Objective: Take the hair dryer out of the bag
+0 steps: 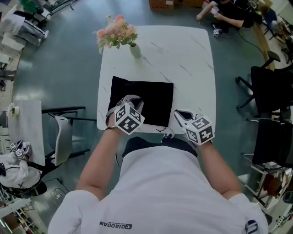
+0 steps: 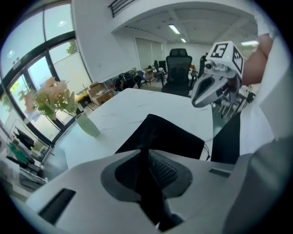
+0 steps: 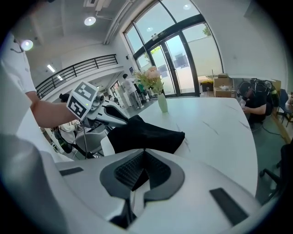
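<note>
A black cloth bag (image 1: 151,98) lies flat near the front edge of the white marble table (image 1: 183,55). No hair dryer shows in any view. My left gripper (image 1: 132,98) hovers over the bag's near left part, with a narrow gap between its jaws and nothing in it. In the left gripper view the bag (image 2: 169,135) lies just ahead of that gripper (image 2: 148,153). My right gripper (image 1: 177,112) is shut and empty by the bag's near right corner. The right gripper view has the bag (image 3: 142,132) beyond its closed jaws (image 3: 144,153), with the left gripper (image 3: 130,121) above the bag.
A pale vase (image 1: 135,50) of pink flowers stands at the table's far left. A grey chair (image 1: 62,137) stands left of the table, and black office chairs (image 1: 270,91) stand to the right. A person (image 1: 229,13) sits on the floor beyond the table.
</note>
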